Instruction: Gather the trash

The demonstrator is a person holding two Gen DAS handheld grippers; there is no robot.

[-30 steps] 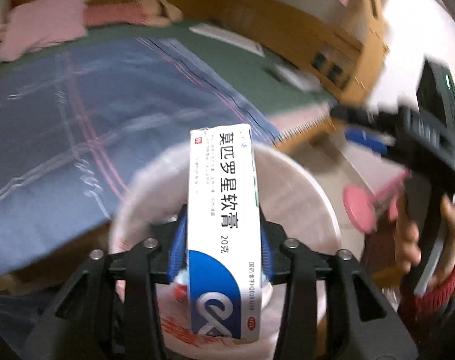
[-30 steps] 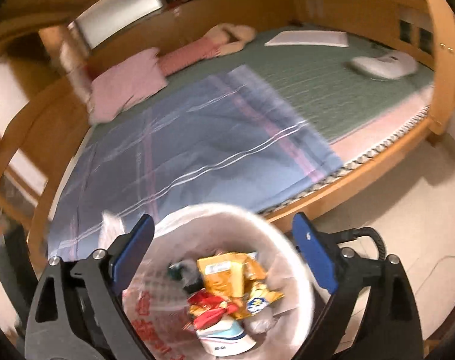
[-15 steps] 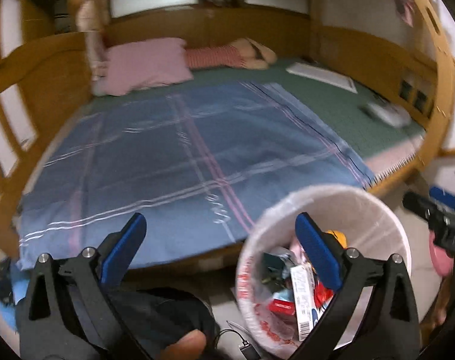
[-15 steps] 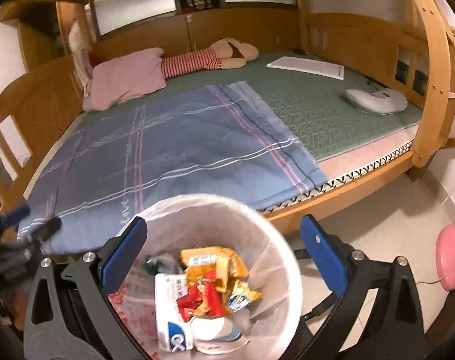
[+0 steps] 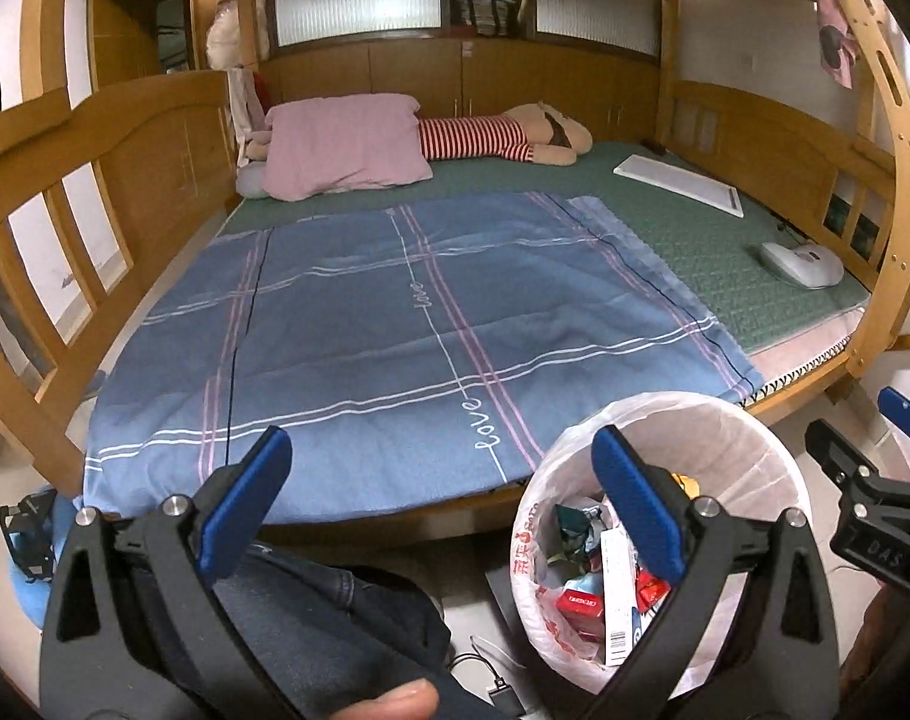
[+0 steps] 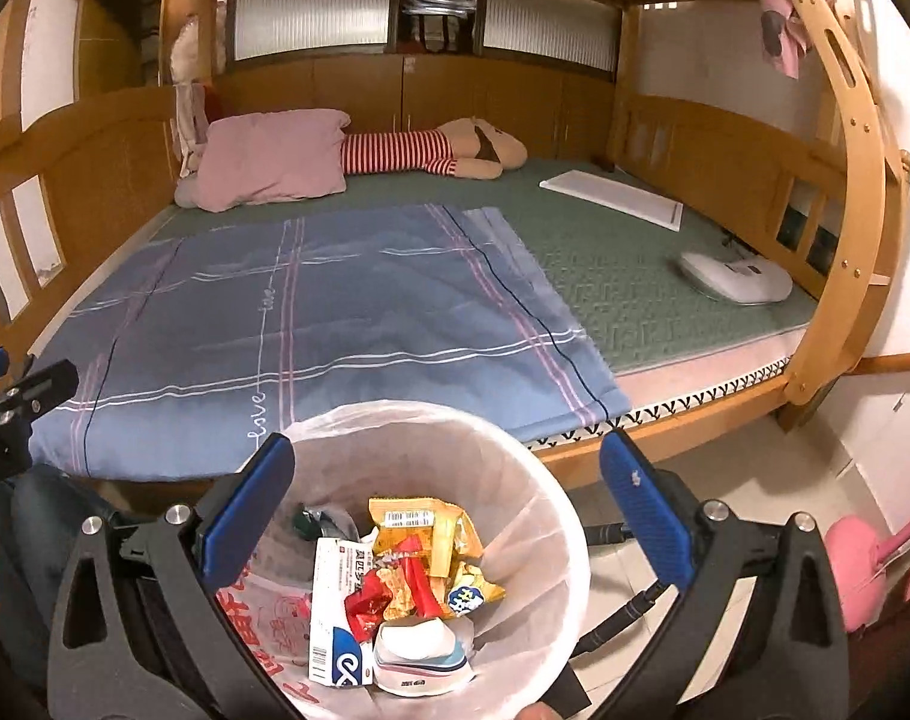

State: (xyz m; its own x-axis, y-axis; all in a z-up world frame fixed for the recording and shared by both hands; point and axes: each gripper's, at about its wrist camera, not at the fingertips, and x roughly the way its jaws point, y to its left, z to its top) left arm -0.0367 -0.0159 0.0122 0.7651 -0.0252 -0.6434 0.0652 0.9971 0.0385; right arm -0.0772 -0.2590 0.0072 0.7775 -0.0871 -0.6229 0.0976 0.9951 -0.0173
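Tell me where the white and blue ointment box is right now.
The ointment box lies inside the lined trash bin by the bed's foot, at lower centre of the right wrist view, left of the red and yellow snack wrappers.

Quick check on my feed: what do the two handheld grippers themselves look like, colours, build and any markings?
Both match. The left gripper and right gripper have black plastic triangular-framed fingers with silver bolts at the pivots and flat blue ribbed pads. Seen from the left wrist camera, the right gripper's black body bears raised lettering reading DAS. No cable runs along either gripper.
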